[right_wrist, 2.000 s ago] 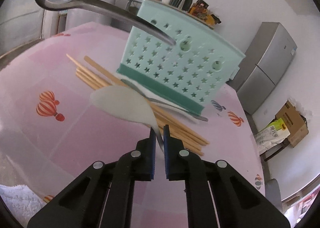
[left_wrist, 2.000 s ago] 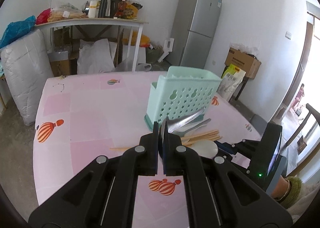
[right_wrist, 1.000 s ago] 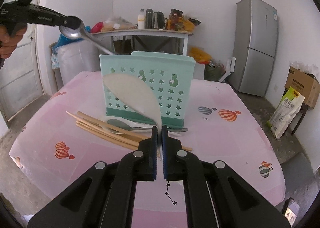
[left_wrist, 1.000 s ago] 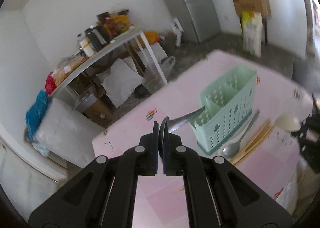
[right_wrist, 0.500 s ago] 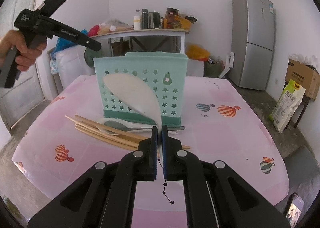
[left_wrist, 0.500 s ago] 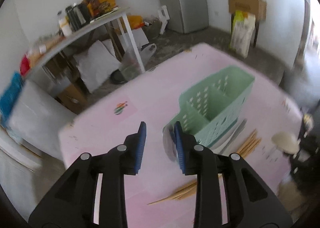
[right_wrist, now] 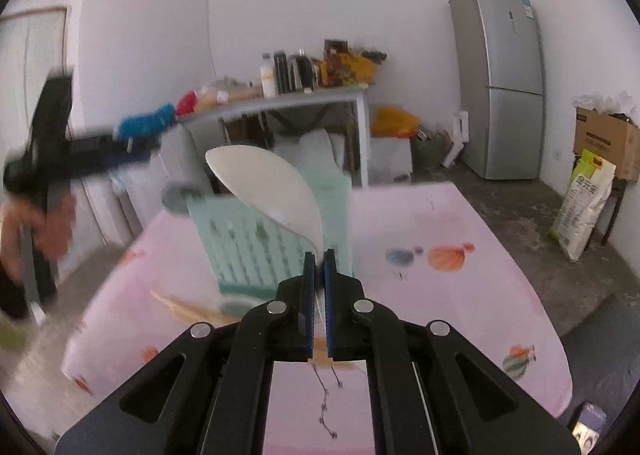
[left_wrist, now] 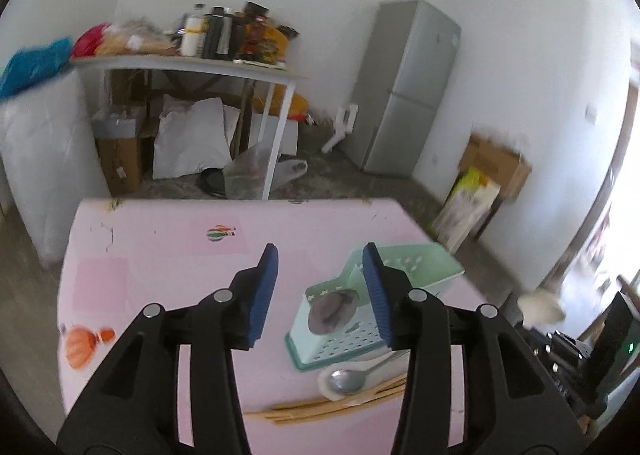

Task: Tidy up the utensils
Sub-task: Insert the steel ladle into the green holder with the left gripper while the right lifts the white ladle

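Note:
A mint-green utensil basket (left_wrist: 404, 275) stands on the pink table (left_wrist: 160, 255). A metal spoon's bowl (left_wrist: 333, 311) sticks up from its near compartment. My left gripper (left_wrist: 320, 267) is open and empty above the basket. Another metal spoon (left_wrist: 348, 378) and wooden chopsticks (left_wrist: 332, 403) lie on the table beside the basket. My right gripper (right_wrist: 319, 267) is shut on the handle of a white rice paddle (right_wrist: 268, 191), held up in front of the basket (right_wrist: 256, 239). The paddle also shows in the left wrist view (left_wrist: 540, 309).
A side table (left_wrist: 192, 63) with bottles, a grey fridge (left_wrist: 412, 95), a cardboard box (left_wrist: 496, 167) and bags stand beyond the pink table. The left gripper and the hand holding it (right_wrist: 48, 175) show blurred in the right wrist view.
My left gripper has opened wide and let go of the metal spoon, which now stands in the basket. My right gripper has lifted the rice paddle higher and closer to the basket.

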The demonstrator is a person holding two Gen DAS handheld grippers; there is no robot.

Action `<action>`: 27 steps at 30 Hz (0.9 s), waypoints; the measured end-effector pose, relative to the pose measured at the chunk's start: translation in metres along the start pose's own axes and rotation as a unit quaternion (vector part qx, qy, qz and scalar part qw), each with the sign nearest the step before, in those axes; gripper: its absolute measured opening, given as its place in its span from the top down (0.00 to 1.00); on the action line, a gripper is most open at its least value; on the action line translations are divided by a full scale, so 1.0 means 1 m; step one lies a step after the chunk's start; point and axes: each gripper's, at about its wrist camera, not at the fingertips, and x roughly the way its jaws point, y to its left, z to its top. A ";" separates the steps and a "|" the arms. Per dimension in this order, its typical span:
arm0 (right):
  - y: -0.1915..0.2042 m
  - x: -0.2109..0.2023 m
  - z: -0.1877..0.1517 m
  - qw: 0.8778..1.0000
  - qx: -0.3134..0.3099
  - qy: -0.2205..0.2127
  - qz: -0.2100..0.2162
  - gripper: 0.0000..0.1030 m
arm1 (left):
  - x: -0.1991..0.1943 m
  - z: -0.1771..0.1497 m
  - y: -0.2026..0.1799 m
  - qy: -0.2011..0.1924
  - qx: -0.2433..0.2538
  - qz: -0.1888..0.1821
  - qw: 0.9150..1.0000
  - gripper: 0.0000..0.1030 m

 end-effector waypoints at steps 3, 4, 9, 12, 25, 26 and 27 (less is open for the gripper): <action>-0.008 -0.006 0.031 0.998 0.023 -0.039 0.035 0.96 | -0.010 -0.013 0.008 -0.010 -0.026 -0.002 1.000 0.56; -0.010 -0.007 0.039 0.997 0.031 -0.049 0.046 0.96 | -0.012 -0.018 0.010 -0.011 -0.028 0.000 1.000 0.56; -0.029 -0.001 0.095 0.982 0.079 -0.115 0.127 0.96 | -0.022 -0.039 0.018 -0.005 -0.031 0.007 0.999 0.52; -0.034 0.017 0.113 0.974 0.097 -0.128 0.160 0.96 | -0.028 -0.050 0.023 -0.004 -0.037 0.009 0.999 0.51; -0.057 0.132 0.053 0.958 0.205 -0.017 0.201 0.95 | -0.022 -0.072 0.035 0.029 -0.053 0.018 0.998 0.51; -0.061 0.135 0.046 0.962 0.206 -0.006 0.179 0.92 | -0.021 -0.072 0.034 0.030 -0.053 0.017 0.998 0.51; -0.062 0.135 0.040 0.965 0.205 -0.001 0.164 0.92 | -0.020 -0.073 0.034 0.031 -0.054 0.017 0.998 0.51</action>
